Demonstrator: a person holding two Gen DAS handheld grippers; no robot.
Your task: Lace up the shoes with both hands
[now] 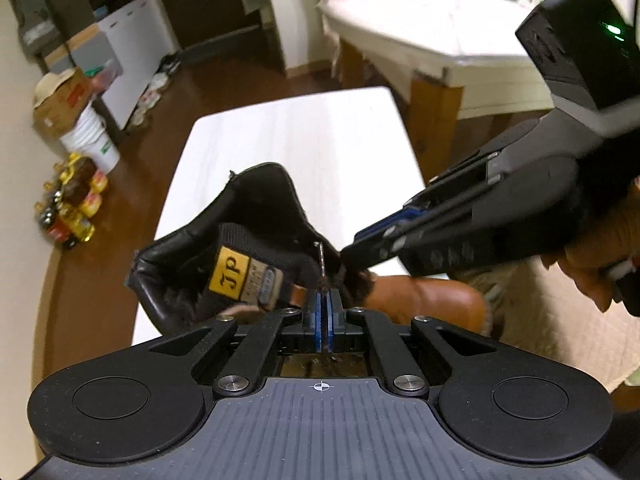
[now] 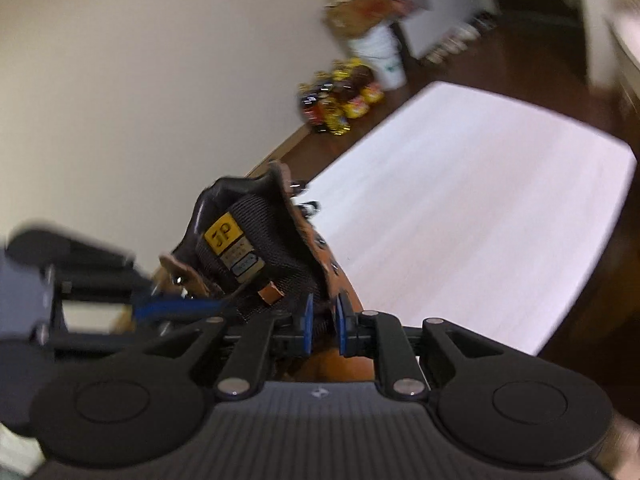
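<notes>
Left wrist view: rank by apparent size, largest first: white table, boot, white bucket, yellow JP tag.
1. white table, largest in frame.
2. boot: close to the camera, so it looks bigger than it would farther off.
3. white bucket, far off on the floor, so it looks small.
4. yellow JP tag, smallest.

one shoe [image 1: 240,248], two hand-held grippers, one white table [image 1: 304,140], one white bucket [image 1: 94,142].
</notes>
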